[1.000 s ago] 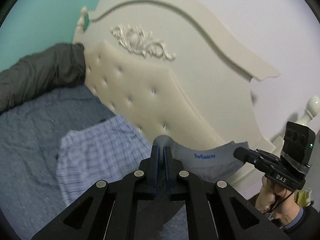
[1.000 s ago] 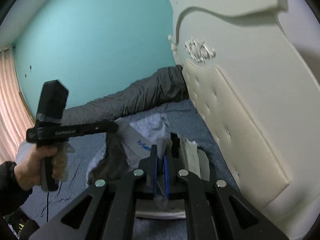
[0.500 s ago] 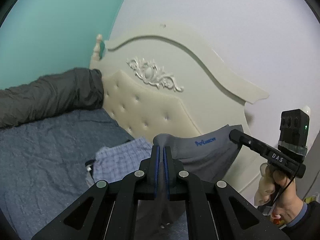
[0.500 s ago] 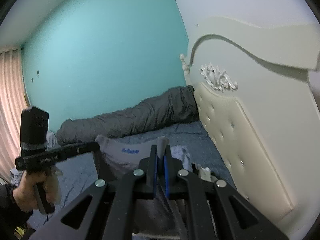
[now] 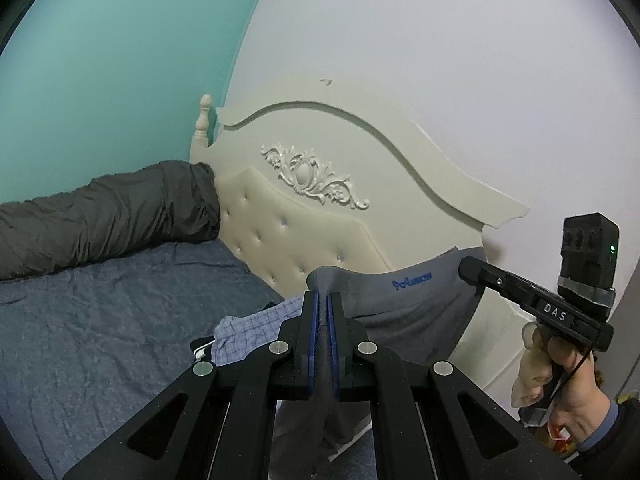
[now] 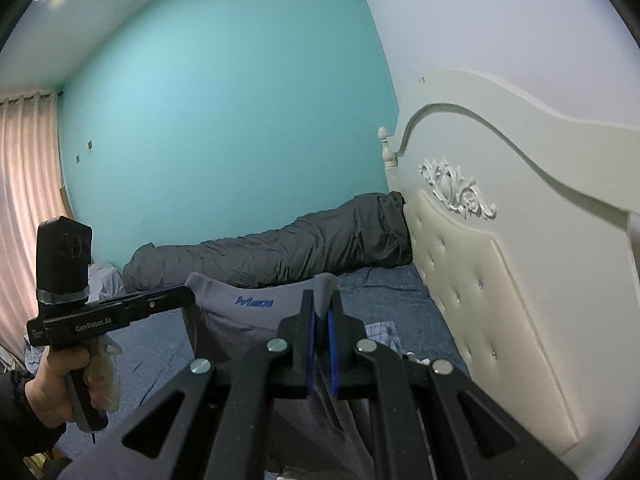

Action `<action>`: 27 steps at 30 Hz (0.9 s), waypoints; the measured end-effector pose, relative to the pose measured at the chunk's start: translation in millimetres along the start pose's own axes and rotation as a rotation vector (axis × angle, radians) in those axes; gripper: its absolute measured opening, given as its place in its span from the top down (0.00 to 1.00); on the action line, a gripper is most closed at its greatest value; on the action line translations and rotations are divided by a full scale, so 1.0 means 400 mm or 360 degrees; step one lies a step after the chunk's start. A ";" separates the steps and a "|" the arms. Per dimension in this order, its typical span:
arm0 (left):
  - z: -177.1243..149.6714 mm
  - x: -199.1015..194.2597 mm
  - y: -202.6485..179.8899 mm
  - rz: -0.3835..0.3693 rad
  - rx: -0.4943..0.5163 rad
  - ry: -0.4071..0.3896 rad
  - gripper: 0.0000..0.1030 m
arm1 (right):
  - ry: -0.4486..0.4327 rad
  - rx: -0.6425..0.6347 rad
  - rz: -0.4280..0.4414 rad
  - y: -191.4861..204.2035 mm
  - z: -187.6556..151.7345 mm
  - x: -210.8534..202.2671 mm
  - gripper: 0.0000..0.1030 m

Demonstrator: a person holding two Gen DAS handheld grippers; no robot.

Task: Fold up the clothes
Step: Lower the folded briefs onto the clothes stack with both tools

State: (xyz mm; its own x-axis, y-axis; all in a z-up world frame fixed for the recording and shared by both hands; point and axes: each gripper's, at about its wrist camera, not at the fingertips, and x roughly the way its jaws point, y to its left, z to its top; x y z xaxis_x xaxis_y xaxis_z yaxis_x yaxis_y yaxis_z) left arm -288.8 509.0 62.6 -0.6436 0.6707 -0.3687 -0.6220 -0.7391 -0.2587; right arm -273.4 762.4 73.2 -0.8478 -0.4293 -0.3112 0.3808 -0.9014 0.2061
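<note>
I hold grey trousers (image 5: 404,308) with a blue logo on the waistband, stretched in the air between both grippers above the bed. My left gripper (image 5: 323,300) is shut on one end of the waistband. My right gripper (image 6: 322,308) is shut on the other end; it also shows in the left wrist view (image 5: 466,270), and the left gripper shows in the right wrist view (image 6: 188,298). The trousers (image 6: 248,316) hang down below the grippers. A blue checked garment (image 5: 252,332) lies on the bed under them.
The blue bedsheet (image 5: 100,328) spreads to the left. A rolled dark grey duvet (image 5: 108,216) lies along the teal wall. The cream tufted headboard (image 5: 320,216) stands close behind the trousers. Pink curtains (image 6: 24,200) hang at far left.
Both grippers have risen with the trousers, lifting them off the bed. The waistband is now pulled taut and held higher in front of the headboard.
</note>
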 end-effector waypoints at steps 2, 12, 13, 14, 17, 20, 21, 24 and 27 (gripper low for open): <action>0.004 -0.014 -0.009 -0.0006 0.0005 -0.0006 0.95 | -0.0005 -0.0008 0.0006 0.006 0.008 -0.011 0.95; 0.016 -0.092 -0.090 -0.0053 0.0027 -0.0046 0.95 | -0.0056 -0.0054 0.0017 0.046 0.041 -0.102 0.95; 0.019 -0.100 -0.100 -0.0050 0.0037 -0.0054 0.95 | -0.0064 -0.0057 0.0015 0.050 0.045 -0.113 0.95; 0.022 -0.107 -0.106 -0.0046 0.0037 -0.0061 0.95 | -0.0071 -0.0059 0.0012 0.054 0.048 -0.124 0.95; 0.028 -0.122 -0.118 -0.0033 0.0035 -0.0072 0.95 | -0.0083 -0.0060 0.0003 0.063 0.057 -0.152 0.95; 0.027 -0.127 -0.121 -0.0021 0.0033 -0.0068 0.95 | -0.0085 -0.0051 -0.0004 0.066 0.063 -0.167 0.95; 0.027 -0.129 -0.122 -0.0017 0.0032 -0.0066 0.95 | -0.0083 -0.0050 -0.0006 0.067 0.064 -0.169 0.95; 0.026 -0.133 -0.125 -0.0006 0.0030 -0.0062 0.95 | -0.0070 -0.0048 -0.0013 0.071 0.063 -0.172 0.95; 0.025 -0.138 -0.128 0.0006 0.0028 -0.0058 0.95 | -0.0049 -0.0048 -0.0018 0.071 0.057 -0.165 0.95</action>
State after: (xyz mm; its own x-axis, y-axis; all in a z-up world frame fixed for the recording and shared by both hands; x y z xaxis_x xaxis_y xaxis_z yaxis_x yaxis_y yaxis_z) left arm -225.9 510.3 105.1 -0.6617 0.6699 -0.3368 -0.6270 -0.7407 -0.2414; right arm -215.1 766.3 120.9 -0.8629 -0.4175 -0.2847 0.3816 -0.9077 0.1746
